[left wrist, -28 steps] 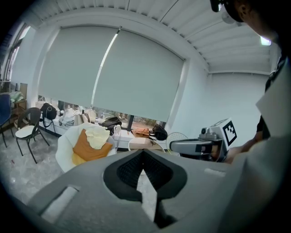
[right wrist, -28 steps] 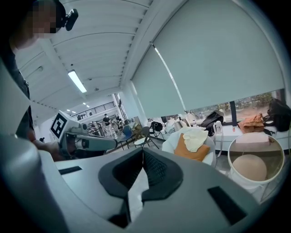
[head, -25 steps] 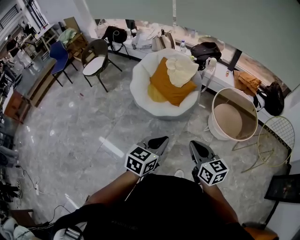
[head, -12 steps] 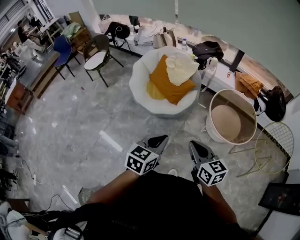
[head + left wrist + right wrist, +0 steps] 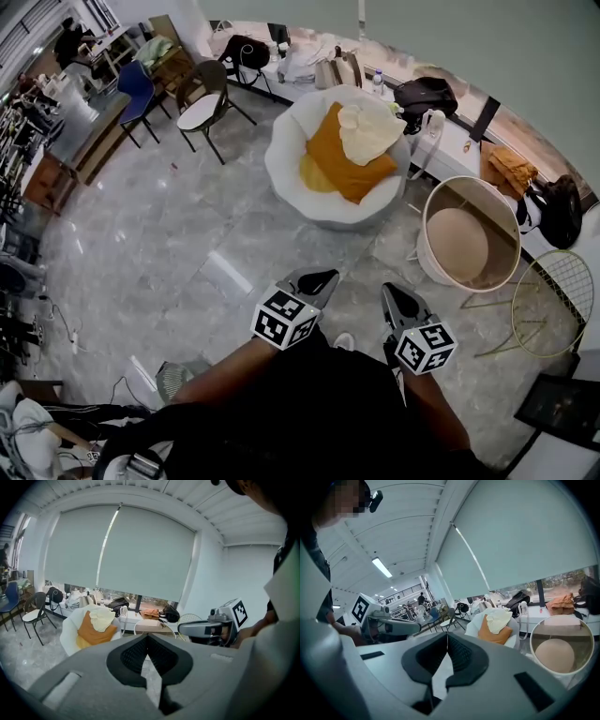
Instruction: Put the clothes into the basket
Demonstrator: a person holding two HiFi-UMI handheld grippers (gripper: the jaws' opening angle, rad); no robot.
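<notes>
Well short of clothes; left tongs, right tongs shut, empty; may just push them off chair unless opened first.

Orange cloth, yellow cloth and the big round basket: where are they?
orange cloth [image 5: 349,161], head view, the middle of the fabric.
pale yellow cloth [image 5: 371,131], head view, the middle of the fabric, which lies partly over the orange cloth.
basket [image 5: 478,197], head view, its inner wall just below the far rim.
</notes>
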